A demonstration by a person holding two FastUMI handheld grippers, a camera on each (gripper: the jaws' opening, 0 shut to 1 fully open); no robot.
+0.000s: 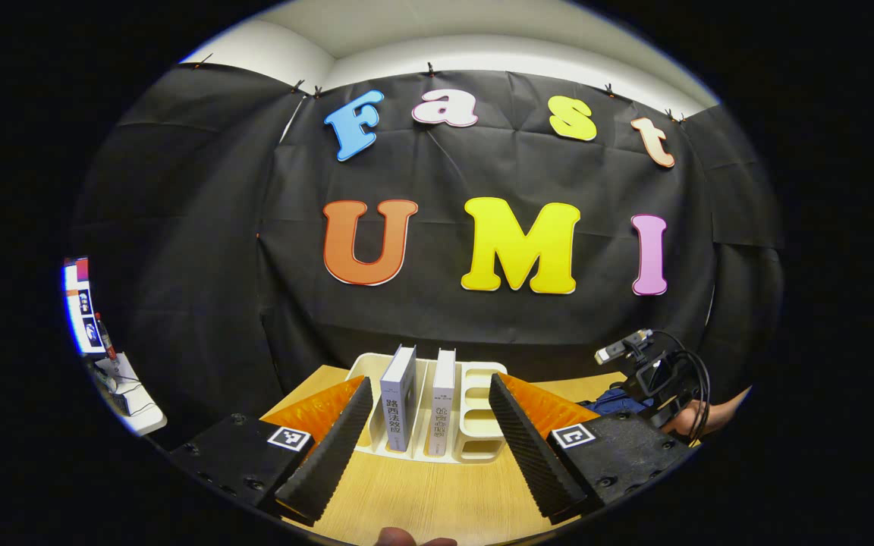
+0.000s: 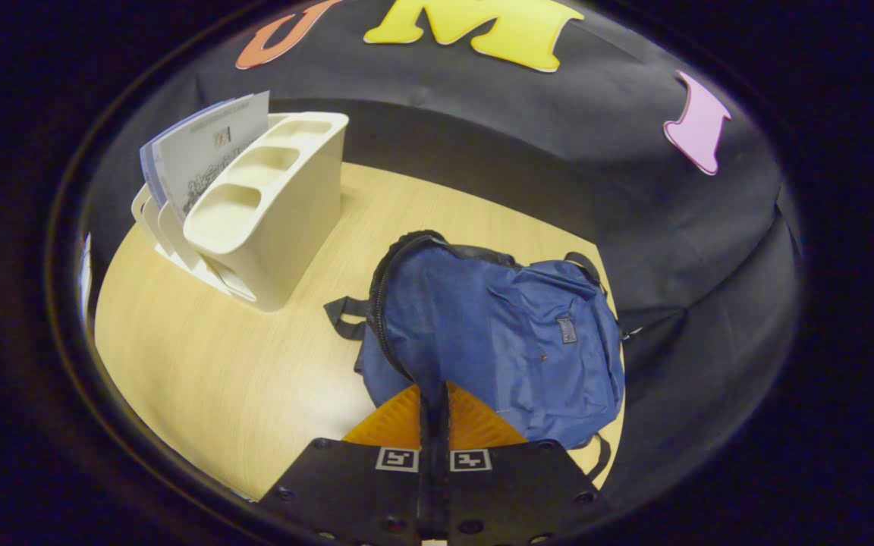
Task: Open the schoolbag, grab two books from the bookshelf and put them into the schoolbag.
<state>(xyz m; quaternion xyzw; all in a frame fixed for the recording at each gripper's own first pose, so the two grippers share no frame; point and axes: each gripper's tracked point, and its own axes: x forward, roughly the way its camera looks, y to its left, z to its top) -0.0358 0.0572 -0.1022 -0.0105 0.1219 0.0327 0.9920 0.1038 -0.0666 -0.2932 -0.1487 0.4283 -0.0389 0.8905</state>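
On the wooden table, I have one gripper lined up on the books and the other pinching the schoolbag.

In the left gripper view, my left gripper point(image 1: 431, 436) is spread wide and empty, its fingers framing the cream bookshelf point(image 1: 479, 425) so that the grey-spined book point(image 1: 399, 398) and the white book point(image 1: 443, 402) stand upright between them, farther off; I judge this sets up a straight reach for the first book. The other gripper point(image 1: 653, 371) shows off to the right, with a forearm. In the right gripper view, my right gripper point(image 2: 434, 402) is clenched, fingers pressed together on the dark zipper edge of the blue schoolbag point(image 2: 498, 334), which lies flat beside the bookshelf point(image 2: 270, 205), apart from it. I think that pinch is there to hold the mouth open, though I cannot tell how far it is unzipped.
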